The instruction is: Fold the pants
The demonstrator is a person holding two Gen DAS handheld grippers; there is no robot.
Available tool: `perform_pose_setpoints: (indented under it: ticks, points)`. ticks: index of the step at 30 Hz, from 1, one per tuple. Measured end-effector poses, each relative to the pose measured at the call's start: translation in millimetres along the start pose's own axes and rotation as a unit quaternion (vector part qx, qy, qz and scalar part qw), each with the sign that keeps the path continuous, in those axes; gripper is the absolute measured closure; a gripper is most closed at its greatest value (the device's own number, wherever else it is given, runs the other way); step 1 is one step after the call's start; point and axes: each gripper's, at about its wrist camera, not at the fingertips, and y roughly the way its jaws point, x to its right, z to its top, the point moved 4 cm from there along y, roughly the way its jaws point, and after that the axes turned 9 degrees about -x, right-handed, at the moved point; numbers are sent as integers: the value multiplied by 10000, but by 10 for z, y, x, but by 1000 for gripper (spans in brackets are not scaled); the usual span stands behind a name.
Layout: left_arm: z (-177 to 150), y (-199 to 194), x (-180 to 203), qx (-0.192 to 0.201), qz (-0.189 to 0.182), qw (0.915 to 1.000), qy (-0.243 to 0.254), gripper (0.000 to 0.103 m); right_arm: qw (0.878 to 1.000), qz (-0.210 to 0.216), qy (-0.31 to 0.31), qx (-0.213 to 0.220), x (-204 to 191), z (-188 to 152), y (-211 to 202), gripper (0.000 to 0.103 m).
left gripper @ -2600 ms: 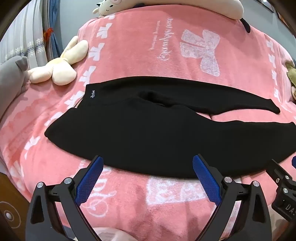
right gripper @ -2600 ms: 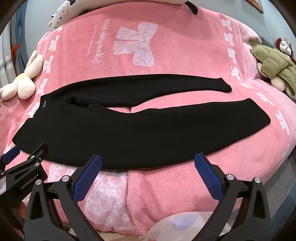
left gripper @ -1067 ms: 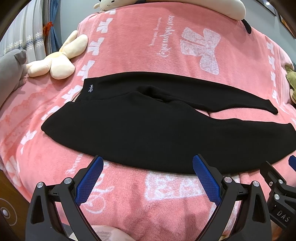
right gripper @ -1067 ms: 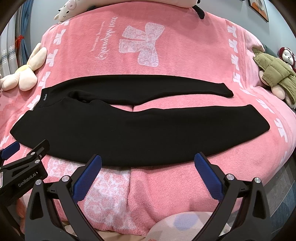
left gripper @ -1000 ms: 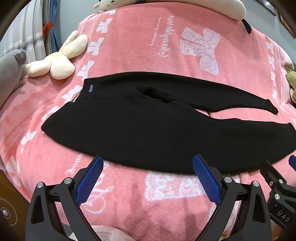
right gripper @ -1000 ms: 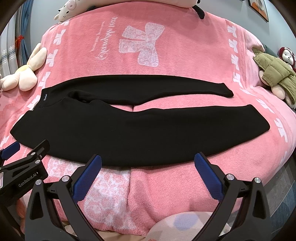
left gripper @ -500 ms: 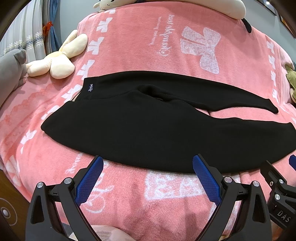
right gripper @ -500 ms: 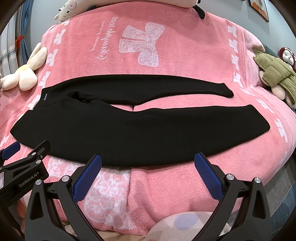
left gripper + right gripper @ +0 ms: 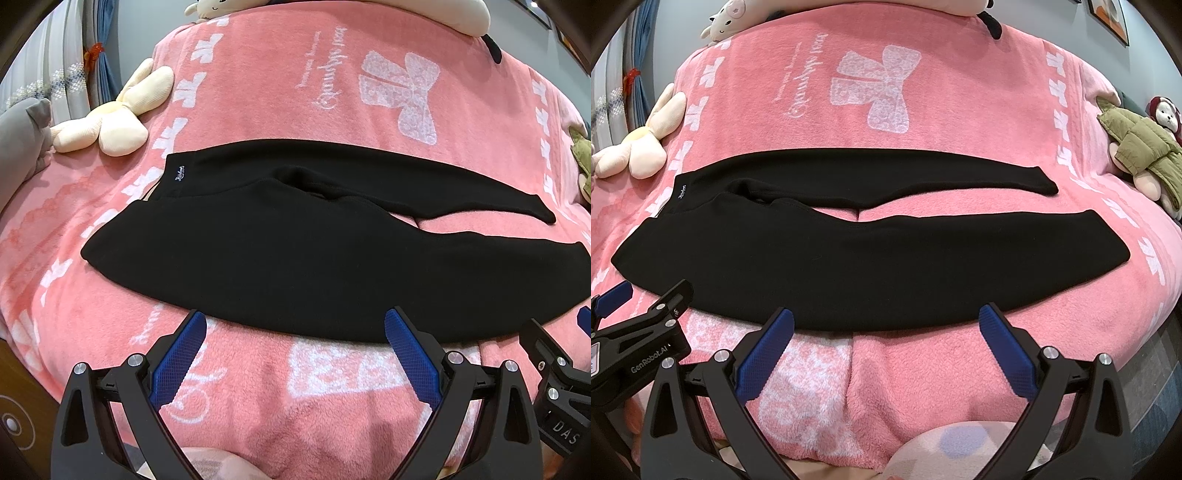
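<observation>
Black pants lie flat on a pink blanket, waistband to the left, both legs running right and slightly apart. They also show in the right wrist view. My left gripper is open and empty, hovering just short of the near hem of the pants. My right gripper is open and empty at the near edge of the closer leg. The left gripper also shows at the lower left of the right wrist view.
A cream plush toy lies at the left of the blanket. A white plush and a long pillow sit at the back. A doll in an olive jacket lies at the right edge. The blanket's front edge drops off below the grippers.
Both grippers have risen and edged slightly forward since the earliest frames; over the last second almost nothing has moved. The pants lie unchanged.
</observation>
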Motion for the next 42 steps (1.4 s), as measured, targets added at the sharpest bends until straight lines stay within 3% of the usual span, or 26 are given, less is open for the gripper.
perform_pose_setpoints:
  ticks: [23, 27, 29, 31, 33, 37, 42]
  points:
    - [-27, 8, -5, -18, 2, 10000, 12, 8, 10000, -27, 35, -20, -18, -29, 12, 5]
    - [-47, 6, -16, -25, -8, 10000, 31, 7, 9998, 23, -3, -197, -28, -46, 45, 5]
    - [-57, -22, -40, -24, -43, 10000, 64, 7, 9981, 368, -63, -486, -15, -19, 85, 5]
    - [-30, -73, -86, -7, -189, 9998, 60, 7, 9935, 948, 129, -616, 140, 83, 90, 5]
    - [12, -104, -151, -28, -373, 9993, 35, 7, 9933, 979, 123, -603, 346, 243, 125, 5]
    - [266, -107, -410, 72, -202, 9997, -102, 7, 9976, 438, 216, -481, 1055, 777, 411, 5]
    - [648, 55, -629, 54, 13, 9998, -173, 7, 9942, -111, 802, -703, 2117, 1464, 1080, 7]
